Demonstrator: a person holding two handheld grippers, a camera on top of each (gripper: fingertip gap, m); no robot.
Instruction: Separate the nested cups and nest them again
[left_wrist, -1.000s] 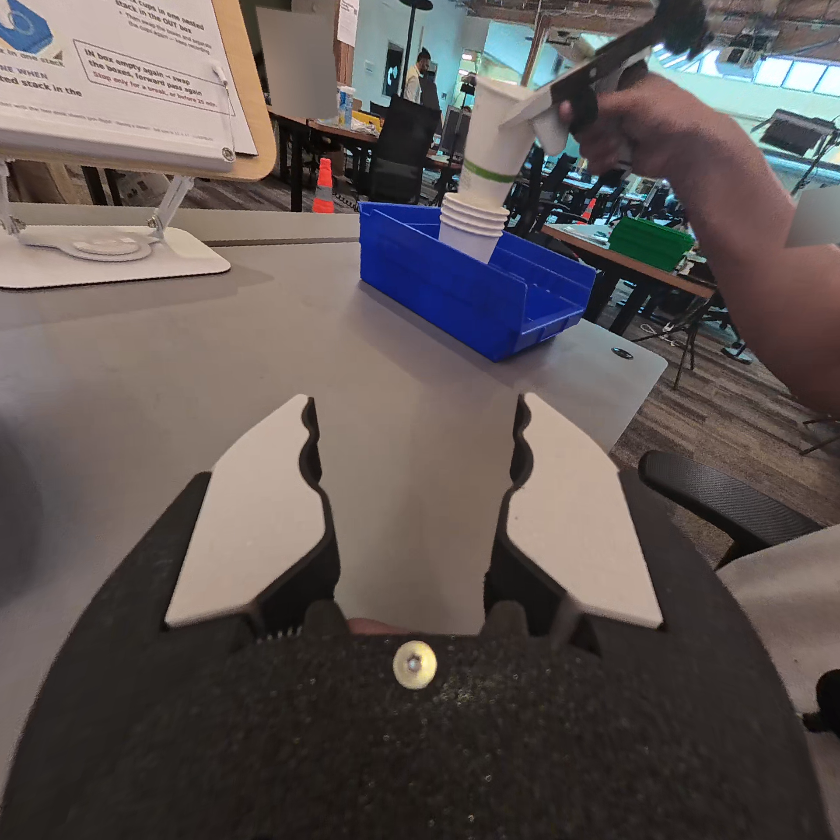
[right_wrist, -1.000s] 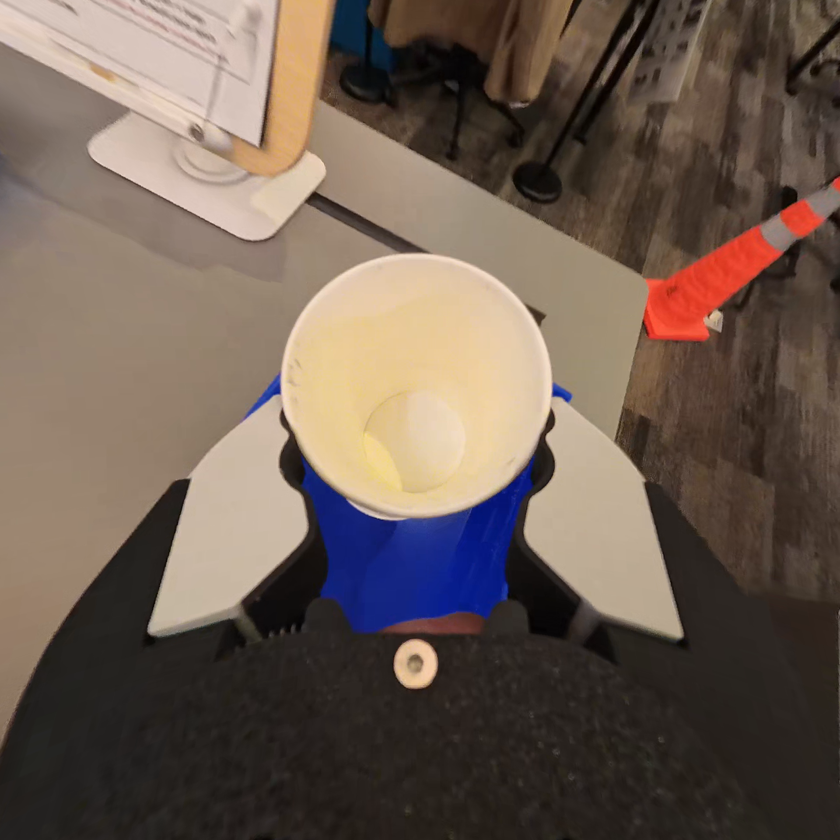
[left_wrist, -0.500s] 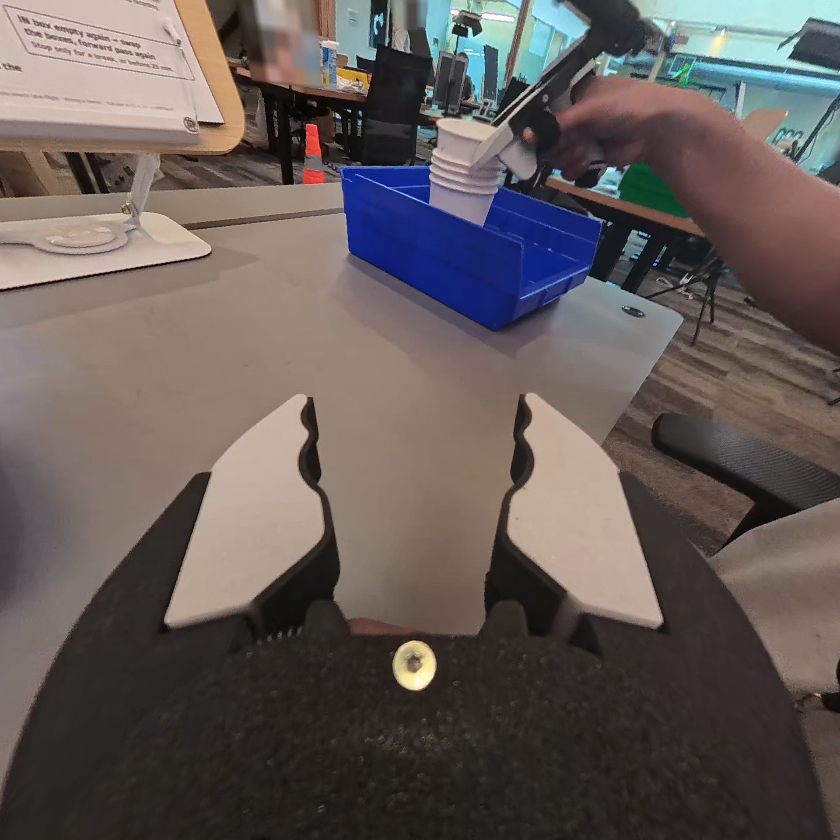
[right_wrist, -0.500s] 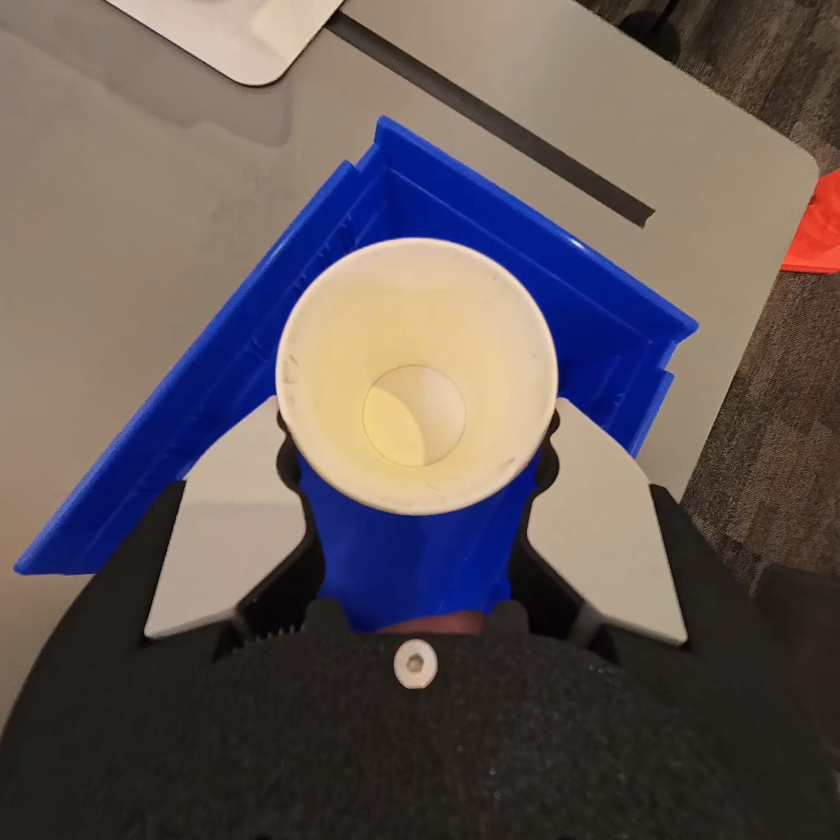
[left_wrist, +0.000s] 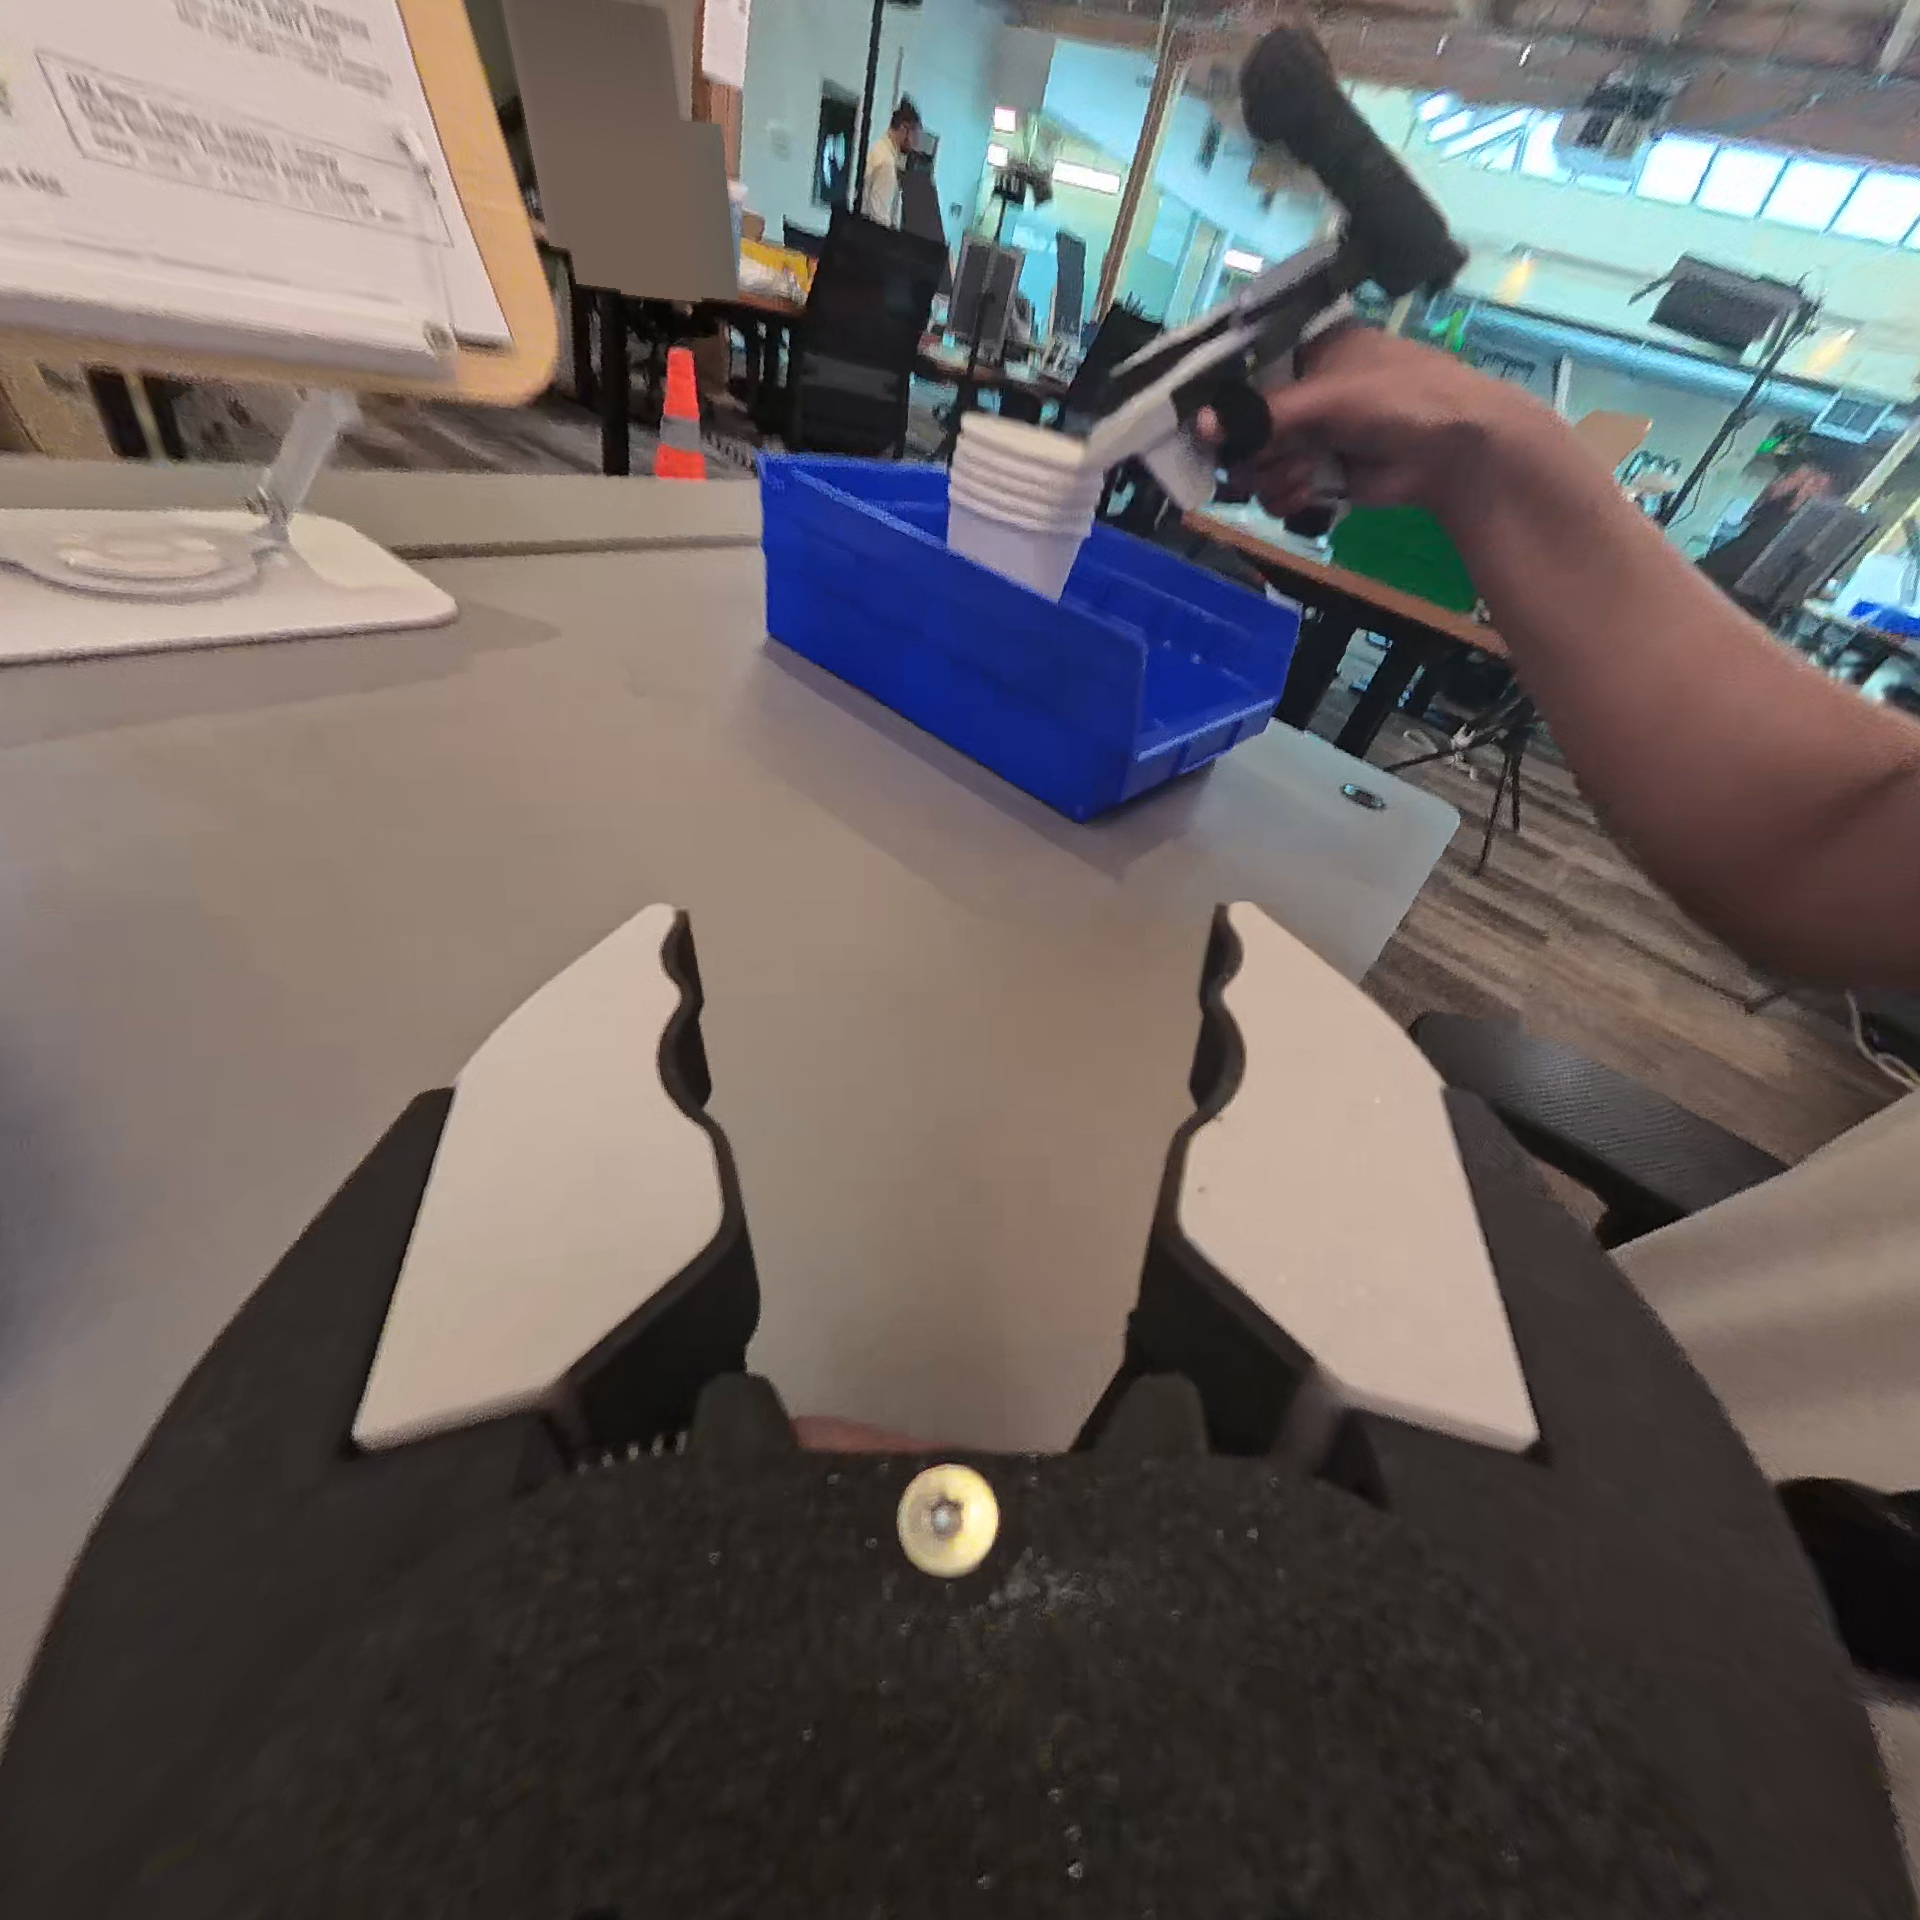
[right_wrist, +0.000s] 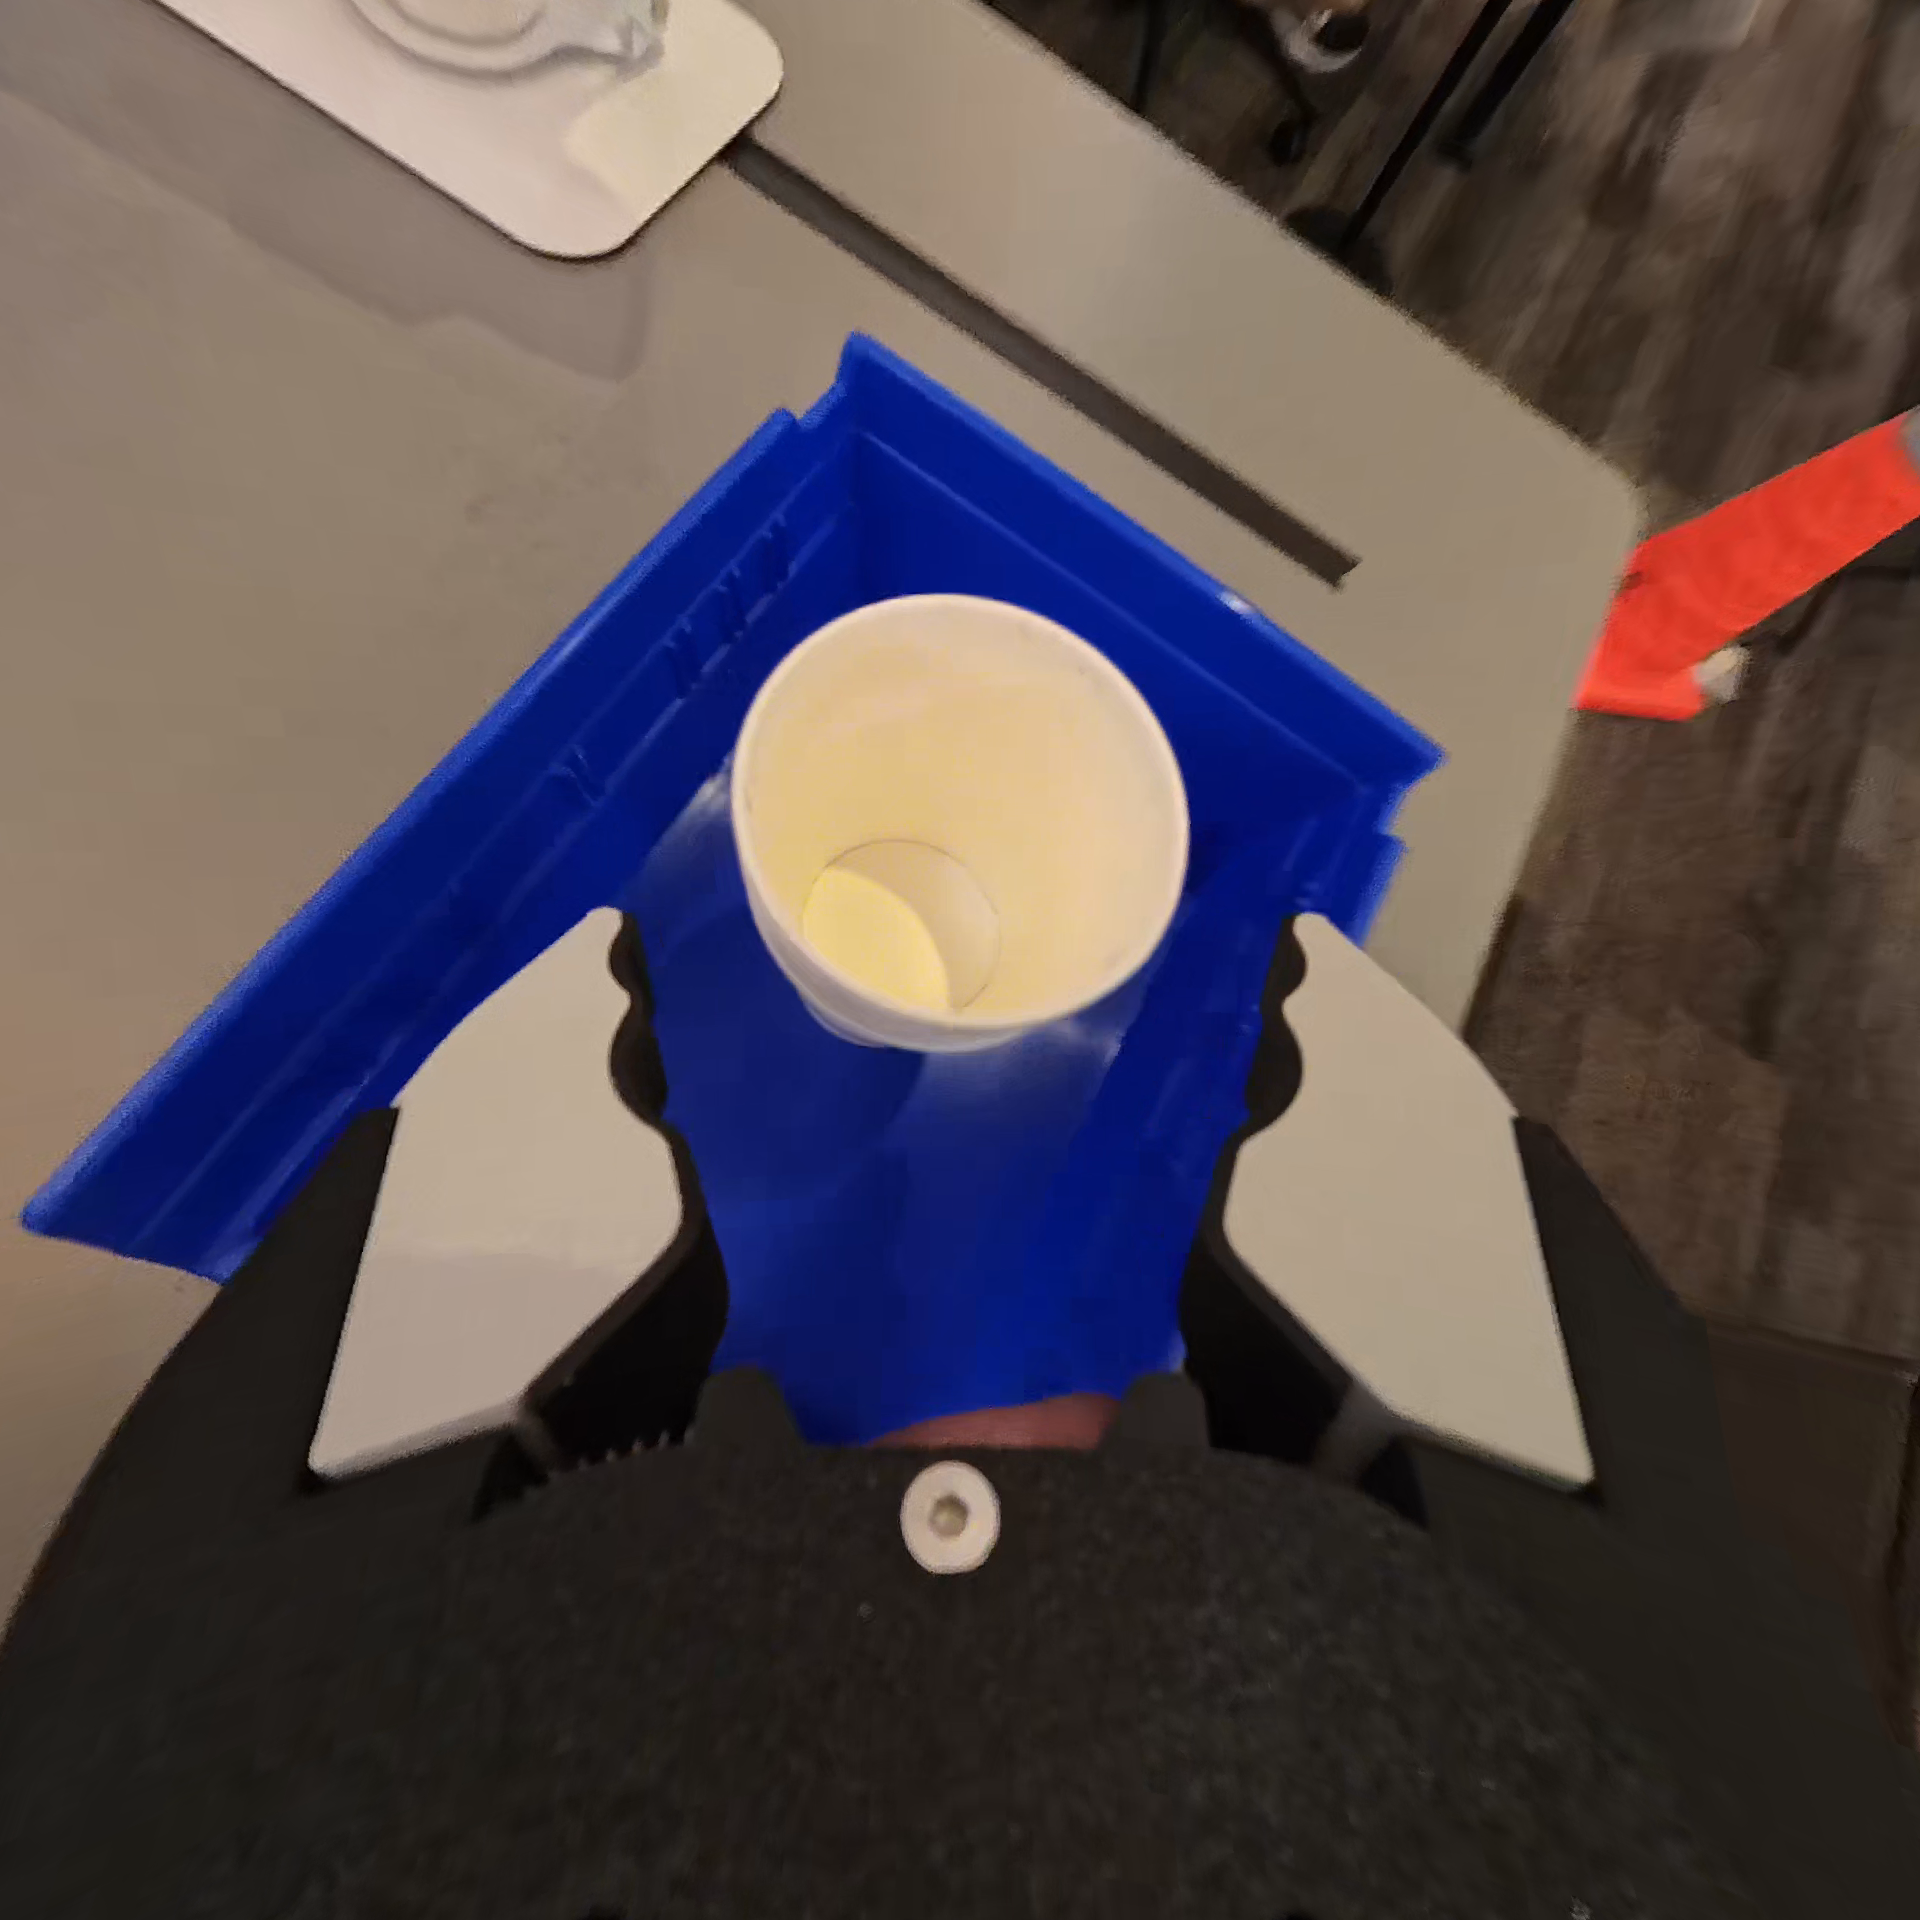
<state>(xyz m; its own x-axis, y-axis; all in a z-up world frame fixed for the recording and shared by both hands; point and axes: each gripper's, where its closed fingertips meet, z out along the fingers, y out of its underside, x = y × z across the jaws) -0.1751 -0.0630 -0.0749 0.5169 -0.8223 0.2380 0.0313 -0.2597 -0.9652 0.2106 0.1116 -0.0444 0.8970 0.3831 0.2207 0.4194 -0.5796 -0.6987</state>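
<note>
Counts first: two grippers, one blue bin (right_wrist: 436, 935), one stack of white paper cups (right_wrist: 961, 821). In the left wrist view about five rims are showing on the stack (left_wrist: 1023, 499); the exact cup count cannot be told. One orange cone (left_wrist: 681, 416) is standing on the floor beyond the table, and one white stand (left_wrist: 208, 561) with a sheet holder is sitting ahead and to the left of your left gripper.

Your left gripper (left_wrist: 951, 1029) is hanging wide open over bare grey table (left_wrist: 416, 831), gripping nothing. The bin (left_wrist: 997, 665) is lying well ahead of it and slightly right.

Your right gripper (right_wrist: 951, 1018) is pointing down into the bin, fingers spread with nothing between them. The stack is standing tilted in the bin just ahead of its fingertips, mouth facing the camera. In the left wrist view, your right hand (left_wrist: 1351, 436) is holding that gripper (left_wrist: 1117, 442) close beside the stack's top rim; whether a finger is touching the rim cannot be told.

Changes: a second ago you were holding one cup raised above the stack, fingers pressed to its rim. Half a second ago that cup was down in the stack, with the grip on. Now the fingers are standing clear of the rim and the stack is sitting farther from the camera. Your left gripper is staying open as before.
</note>
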